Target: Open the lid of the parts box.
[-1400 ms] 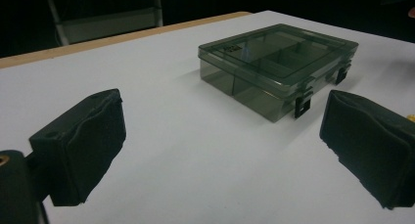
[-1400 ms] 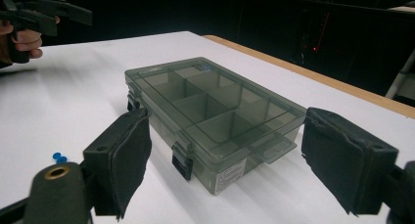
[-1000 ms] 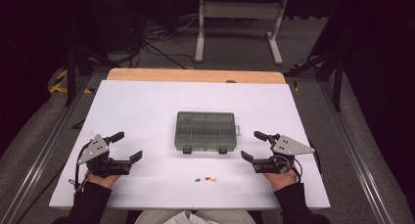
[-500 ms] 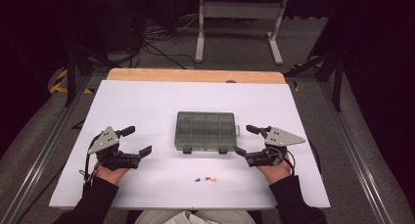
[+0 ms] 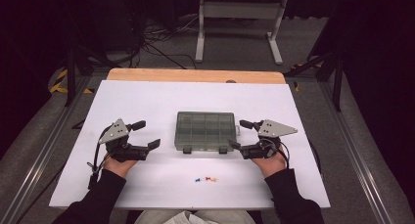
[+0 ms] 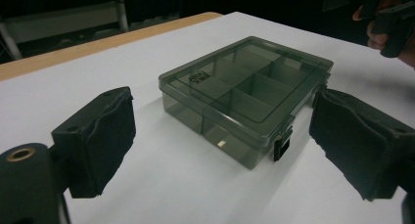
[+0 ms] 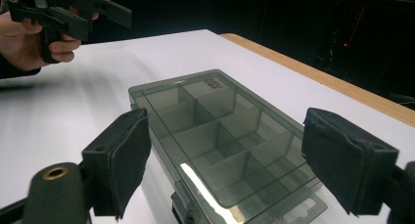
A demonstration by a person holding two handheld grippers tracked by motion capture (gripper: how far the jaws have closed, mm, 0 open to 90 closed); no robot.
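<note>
A shallow, smoke-grey transparent plastic organiser box (image 5: 205, 131) with a grid of compartments and its lid down lay flat in the middle of the white desk (image 5: 147, 99), its two dark latches (image 5: 186, 149) facing the near edge. The left gripper (image 5: 144, 134) stood just off the box's left side, and the right gripper (image 5: 240, 134) was at its right side, close to the near right corner. Both tongs were spread wide with nothing between their black foam pads; the left one's had just been closing a little, on empty air. A few small coloured pins (image 5: 206, 179) lay loose toward the near edge, well apart from the box.

What could go wrong from here, I'd say: the box looked light and the desk smooth, so one pad arriving before the other would likely shove it sideways or spin it. A pad catching the lid's lip instead of the wall might pop it up. A forearm dragged low could scatter those pins.
</note>
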